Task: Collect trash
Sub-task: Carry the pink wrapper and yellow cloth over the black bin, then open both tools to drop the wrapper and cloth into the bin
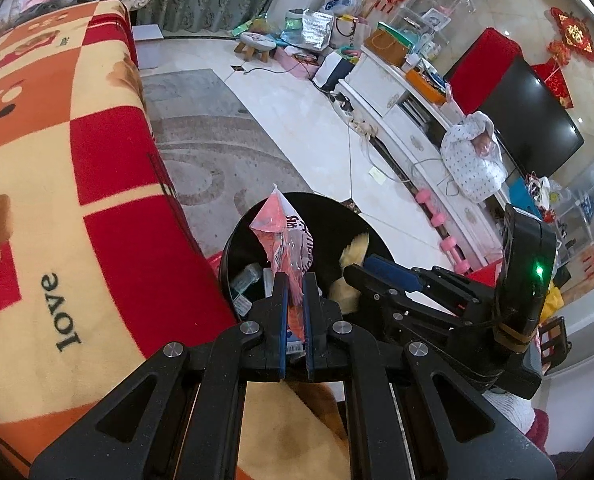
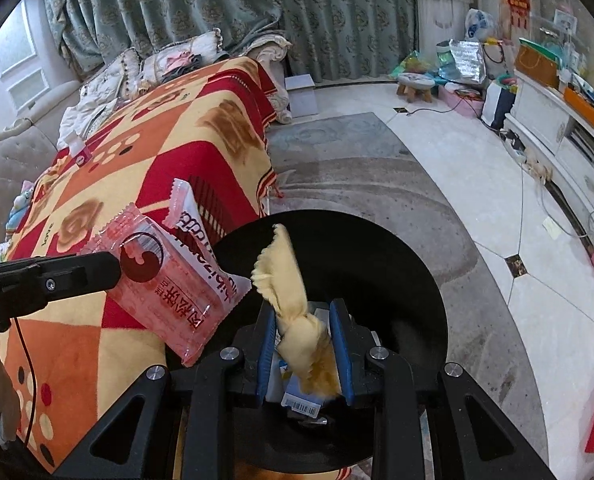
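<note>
My left gripper [image 1: 295,280] is shut on pink-and-white snack wrappers [image 1: 285,236] and holds them over the black round trash bin [image 1: 329,216]. The same wrappers [image 2: 165,276] show in the right wrist view, left of the bin [image 2: 397,264]. My right gripper [image 2: 303,312] is shut on a yellow crinkle-edged wrapper [image 2: 287,280] above the bin's opening. That yellow wrapper [image 1: 355,256] and the right gripper's fingers [image 1: 393,274] also show in the left wrist view. Several pieces of trash [image 1: 247,284] lie inside the bin.
A table under a red, orange and cream blanket [image 1: 57,200] stands left of the bin. A grey rug [image 2: 357,184] and white tiled floor [image 1: 297,120] spread beyond. A white TV cabinet [image 1: 409,128], pink dumbbells [image 1: 437,216] and cables line the right side.
</note>
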Tool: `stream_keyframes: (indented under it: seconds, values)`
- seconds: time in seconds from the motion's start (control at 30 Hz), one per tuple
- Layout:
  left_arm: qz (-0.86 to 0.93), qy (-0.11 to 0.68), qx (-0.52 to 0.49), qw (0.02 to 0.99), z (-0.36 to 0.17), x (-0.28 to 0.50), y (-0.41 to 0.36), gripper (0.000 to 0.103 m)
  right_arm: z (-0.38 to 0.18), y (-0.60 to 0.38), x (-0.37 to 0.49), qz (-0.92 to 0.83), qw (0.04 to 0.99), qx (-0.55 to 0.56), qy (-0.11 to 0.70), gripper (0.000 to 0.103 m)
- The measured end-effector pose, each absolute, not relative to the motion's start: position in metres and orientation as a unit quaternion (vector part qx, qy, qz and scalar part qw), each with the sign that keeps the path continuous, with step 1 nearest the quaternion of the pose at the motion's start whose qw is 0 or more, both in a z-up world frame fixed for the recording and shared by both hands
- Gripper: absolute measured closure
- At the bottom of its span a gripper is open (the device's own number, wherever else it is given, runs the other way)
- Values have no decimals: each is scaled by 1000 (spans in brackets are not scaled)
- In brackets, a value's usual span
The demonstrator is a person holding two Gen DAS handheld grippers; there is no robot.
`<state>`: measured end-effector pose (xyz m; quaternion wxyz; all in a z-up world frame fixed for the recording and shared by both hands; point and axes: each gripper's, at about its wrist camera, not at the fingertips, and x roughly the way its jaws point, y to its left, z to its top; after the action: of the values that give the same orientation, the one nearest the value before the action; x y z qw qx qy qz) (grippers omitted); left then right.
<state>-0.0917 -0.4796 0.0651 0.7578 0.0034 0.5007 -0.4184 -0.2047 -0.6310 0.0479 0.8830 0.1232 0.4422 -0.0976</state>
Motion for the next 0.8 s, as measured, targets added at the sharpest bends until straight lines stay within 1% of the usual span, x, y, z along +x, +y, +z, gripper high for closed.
stream_keyframes:
  seconds: [0.17, 0.2, 0.23, 0.27, 0.43, 0.47, 0.53, 0.57, 0.6, 0.8]
  values:
    - [-419, 509, 3, 752, 61, -91, -483, 99, 45, -633, -205, -104, 879, 132, 447, 77]
    - [-417, 510, 3, 752, 61, -90, -483, 99, 45, -634, -206, -107, 878, 135, 447, 74]
    - [-416, 510, 4, 753, 60, -90, -483, 99, 45, -634, -207, -109, 877, 137, 447, 66]
    - [-418, 508, 7, 753, 60, -92, -484, 98, 46, -634, -208, -109, 877, 139, 447, 64]
    - [-423, 499, 20, 756, 62, -99, -486, 96, 48, -632, -214, -112, 877, 135, 447, 62]
    - [-423, 498, 21, 757, 62, -100, -486, 94, 48, -631, -214, -114, 877, 134, 447, 62]
    - [-425, 496, 22, 757, 62, -101, -484, 82, 51, -630, -217, -118, 877, 132, 446, 62]
    - [-428, 496, 19, 755, 62, -100, -482, 71, 52, -630, -218, -120, 877, 132, 446, 62]
    - [-431, 496, 13, 754, 62, -99, -479, 64, 52, -630, -219, -121, 877, 133, 445, 62]
    - [-414, 470, 20, 779, 71, -107, -464, 63, 62, -623, -228, -132, 883, 127, 433, 62]
